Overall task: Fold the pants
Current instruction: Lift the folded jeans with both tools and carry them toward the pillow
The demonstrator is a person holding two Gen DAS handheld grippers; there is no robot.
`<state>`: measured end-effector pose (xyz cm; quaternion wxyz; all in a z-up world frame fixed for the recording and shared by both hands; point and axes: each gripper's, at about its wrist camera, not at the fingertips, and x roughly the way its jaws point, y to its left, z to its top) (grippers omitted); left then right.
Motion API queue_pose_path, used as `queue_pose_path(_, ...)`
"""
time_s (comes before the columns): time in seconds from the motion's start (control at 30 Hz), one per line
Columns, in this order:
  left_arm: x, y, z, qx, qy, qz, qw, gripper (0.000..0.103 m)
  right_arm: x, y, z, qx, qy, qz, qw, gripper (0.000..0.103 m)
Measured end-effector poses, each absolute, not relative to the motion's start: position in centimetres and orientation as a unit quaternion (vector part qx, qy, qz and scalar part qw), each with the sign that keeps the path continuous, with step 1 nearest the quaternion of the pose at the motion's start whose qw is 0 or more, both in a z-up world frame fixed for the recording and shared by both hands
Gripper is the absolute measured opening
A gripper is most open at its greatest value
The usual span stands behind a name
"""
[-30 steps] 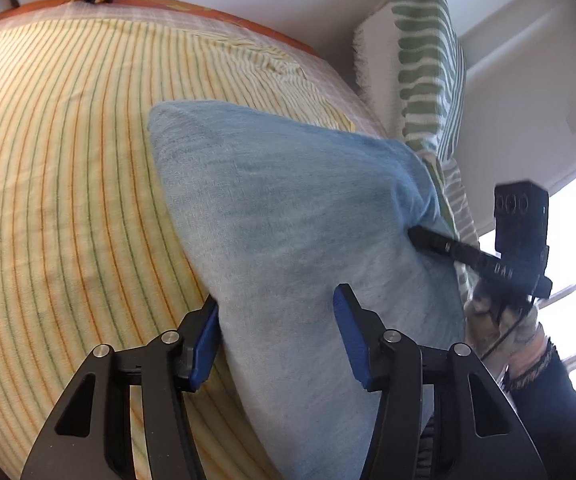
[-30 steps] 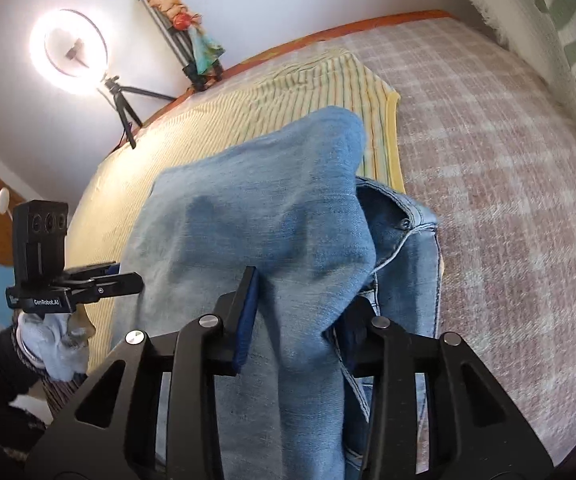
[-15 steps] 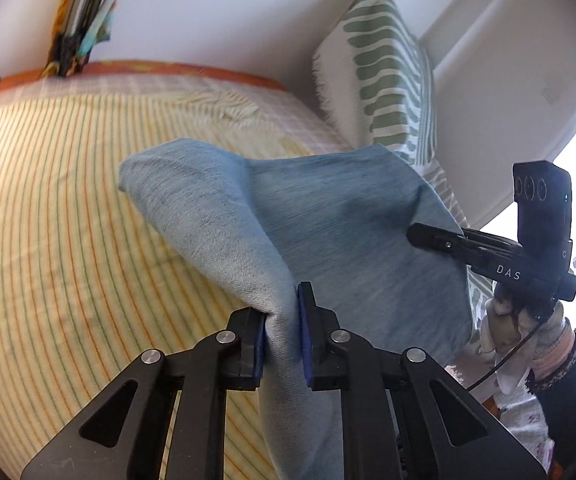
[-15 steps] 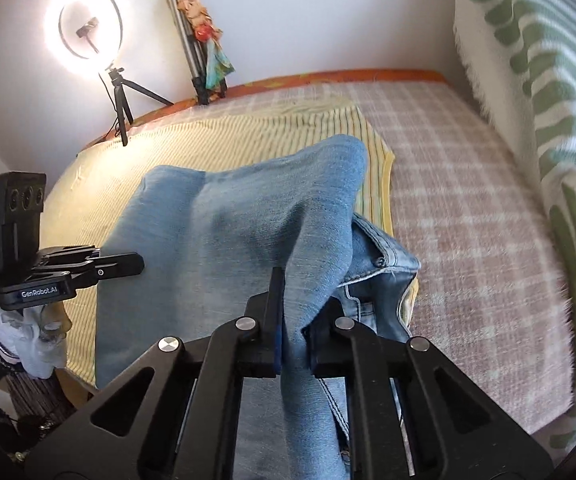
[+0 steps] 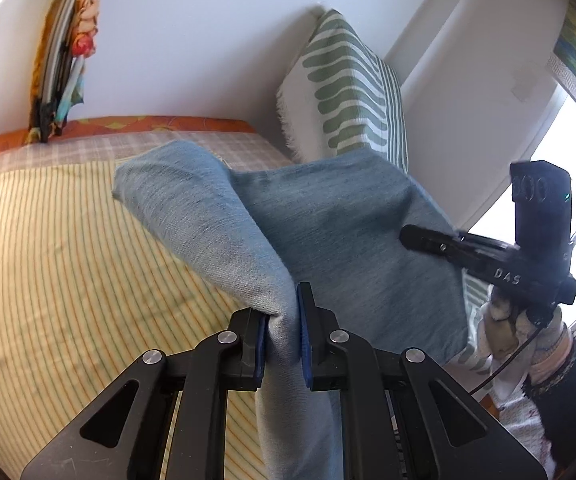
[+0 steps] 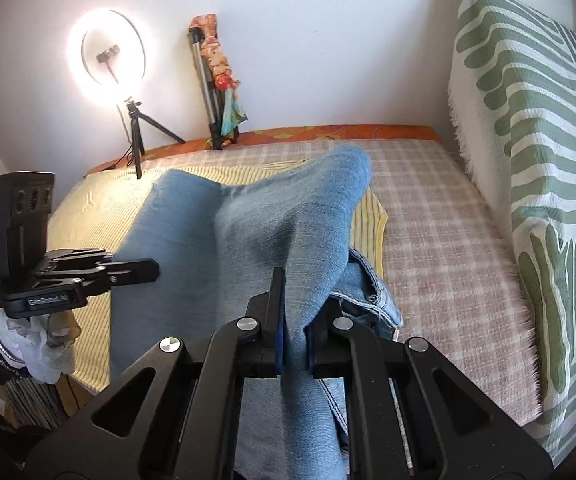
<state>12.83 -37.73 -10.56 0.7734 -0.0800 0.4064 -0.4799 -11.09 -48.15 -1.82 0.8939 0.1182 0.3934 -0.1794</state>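
Light blue denim pants point(image 5: 340, 232) hang lifted between my two grippers above the bed; they also show in the right wrist view point(image 6: 247, 232). My left gripper point(image 5: 281, 328) is shut on a pinched fold of the pants' near edge. My right gripper point(image 6: 294, 340) is shut on another fold of the same edge, with the waistband and button point(image 6: 372, 298) just right of it. Each gripper shows in the other's view, the right one point(image 5: 428, 238) and the left one point(image 6: 143, 270).
The bed carries a yellow striped sheet point(image 5: 47, 260) over a pink checked cover point(image 6: 440, 248). A green-patterned cushion point(image 6: 528, 140) stands against the wall. A lit ring light point(image 6: 105, 54) and a folded tripod point(image 6: 215, 88) stand at the bed's far edge.
Both grippers went from open around the denim to shut on it. They then lifted the pinched edge up off the bed, so the pants now hang raised.
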Motion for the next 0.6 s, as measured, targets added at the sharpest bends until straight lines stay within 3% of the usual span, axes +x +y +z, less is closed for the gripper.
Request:
queue_pose_path(0.23, 14.3, -37.2, -14.3, -0.068, 0.447, -0.438, 0.777, 0.012, -8.4, -51.4, -7.4, 0.179, 0.44, -0.154, 0.866, 0.011)
queue_pose_path(0.37, 15.3, -36.6, -16.3, -0.079, 0.466, -0.421, 0.774, 0.012, -8.5, -54.1, -10.3, 0.225, 0.46, -0.14, 0.847, 0.026)
queue_pose_path(0.47, 15.5, -36.8, -16.8, -0.073, 0.473, -0.421, 0.77, 0.012, -9.3, -55.7, -11.6, 0.246, 0.459, -0.126, 0.844, 0.048)
queue_pose_path(0.57, 15.7, -37.1, -17.1, -0.072, 0.478, -0.419, 0.769, 0.015, -10.0, -57.0, -13.2, 0.273, 0.462, -0.116, 0.836, 0.055)
queue_pose_path(0.6, 15.8, -37.2, -17.3, -0.073, 0.481, -0.417, 0.767, 0.02, -10.1, -57.2, -13.6, 0.283, 0.459, -0.112, 0.835, 0.055)
